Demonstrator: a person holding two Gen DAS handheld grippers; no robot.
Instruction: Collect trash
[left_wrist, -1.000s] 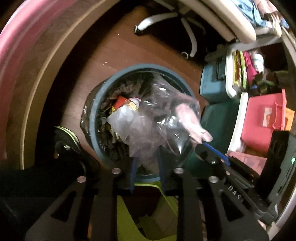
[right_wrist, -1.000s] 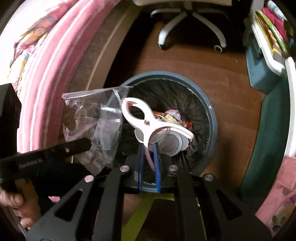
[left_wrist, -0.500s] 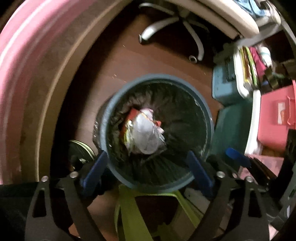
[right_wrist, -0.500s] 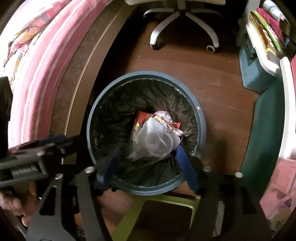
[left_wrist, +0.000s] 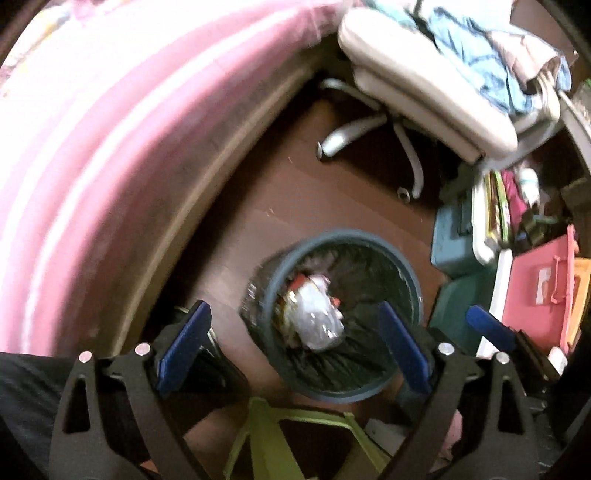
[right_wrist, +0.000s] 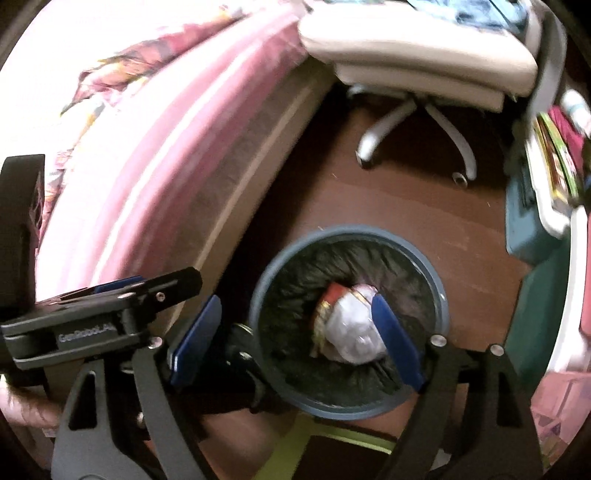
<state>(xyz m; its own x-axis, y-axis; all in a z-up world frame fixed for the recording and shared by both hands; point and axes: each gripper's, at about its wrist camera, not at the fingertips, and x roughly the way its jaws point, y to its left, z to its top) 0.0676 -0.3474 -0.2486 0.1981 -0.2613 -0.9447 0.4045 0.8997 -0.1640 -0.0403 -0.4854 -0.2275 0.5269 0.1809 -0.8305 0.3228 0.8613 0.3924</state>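
Observation:
A round blue-grey trash bin (left_wrist: 413, 273) with a black liner stands on the brown floor; it also shows in the right wrist view (right_wrist: 441, 291). A crumpled clear plastic bag (left_wrist: 317, 317) lies inside on red and yellow wrappers, and shows in the right wrist view (right_wrist: 352, 328) too. My left gripper (left_wrist: 293, 345) is open and empty, well above the bin. My right gripper (right_wrist: 295, 341) is open and empty, above the bin. The left gripper's body (right_wrist: 99, 321) appears at the left of the right wrist view.
A pink bed (left_wrist: 110, 158) runs along the left. A white office chair (left_wrist: 413, 88) stands beyond the bin. Teal and pink storage boxes (left_wrist: 532, 288) crowd the right side. A lime-green stool (left_wrist: 291, 439) sits just below the grippers.
Both grippers opened and dropped the plastic bag and the pink clip into the bin. Both have since risen away, so the bin looks smaller.

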